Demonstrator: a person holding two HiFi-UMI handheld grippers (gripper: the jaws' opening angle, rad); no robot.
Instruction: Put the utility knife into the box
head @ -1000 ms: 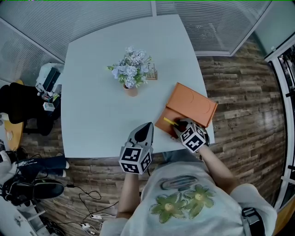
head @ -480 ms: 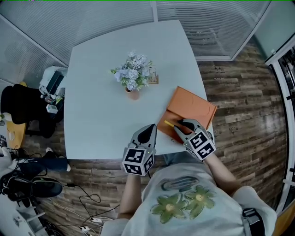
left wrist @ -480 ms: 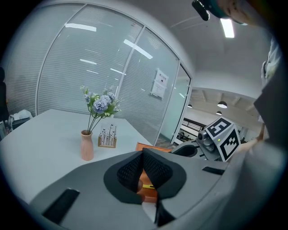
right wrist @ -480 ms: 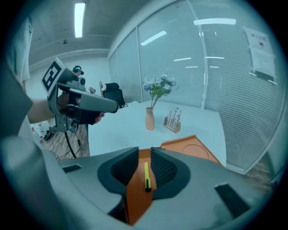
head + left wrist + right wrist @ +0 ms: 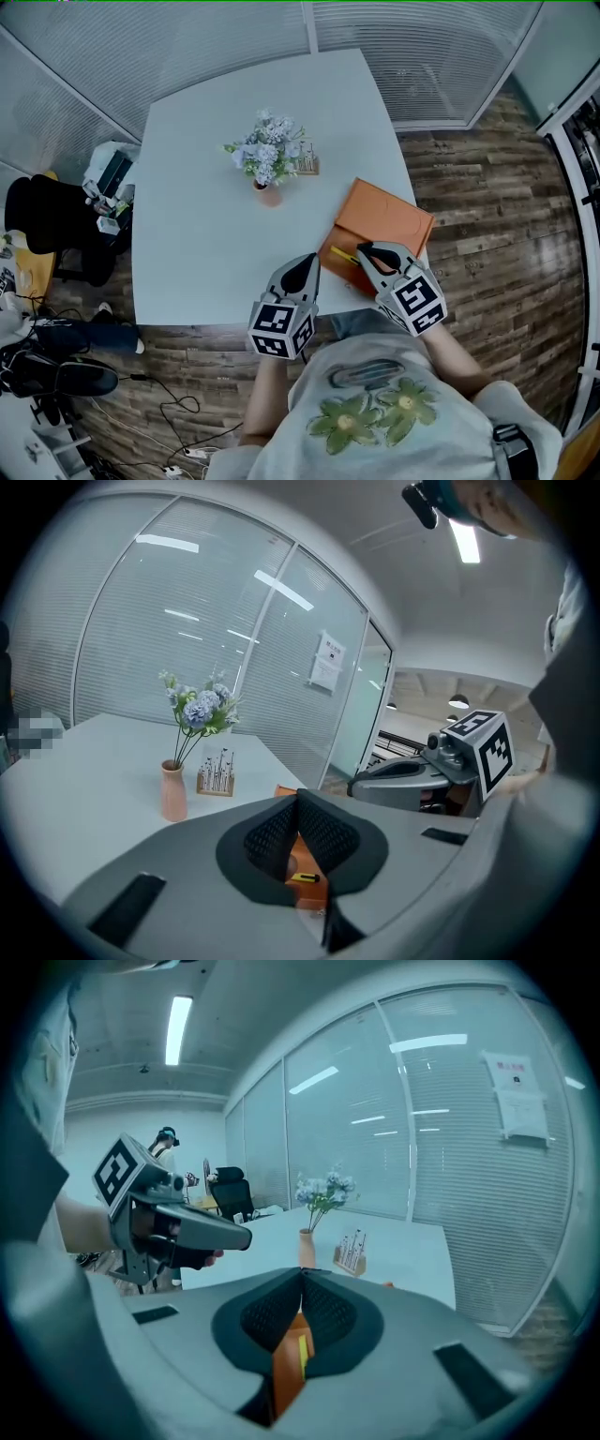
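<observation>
The orange box (image 5: pixel 386 219) lies open at the table's right front corner. The yellow utility knife (image 5: pixel 344 253) rests inside its near part. My right gripper (image 5: pixel 364 249) hovers just off the knife's near end, shut, with nothing between its jaws. In the right gripper view the box (image 5: pixel 286 1372) and the knife (image 5: pixel 303 1355) show below the closed jaws. My left gripper (image 5: pixel 302 260) is shut and empty over the table's front edge, left of the box. The left gripper view shows the knife (image 5: pixel 305 877) in the box (image 5: pixel 302 862) beyond its jaws, and the right gripper (image 5: pixel 354 785) alongside.
A pink vase of pale flowers (image 5: pixel 266 159) stands mid-table with a small wooden stand (image 5: pixel 307 167) beside it. The white table (image 5: pixel 206 234) ends just under both grippers. An office chair and cables (image 5: pixel 56 225) sit on the floor to the left. A glass wall runs behind.
My right gripper has drawn back from over the box toward the person and its jaws have closed. The knife stays lying in the box. The left gripper has hardly moved.
</observation>
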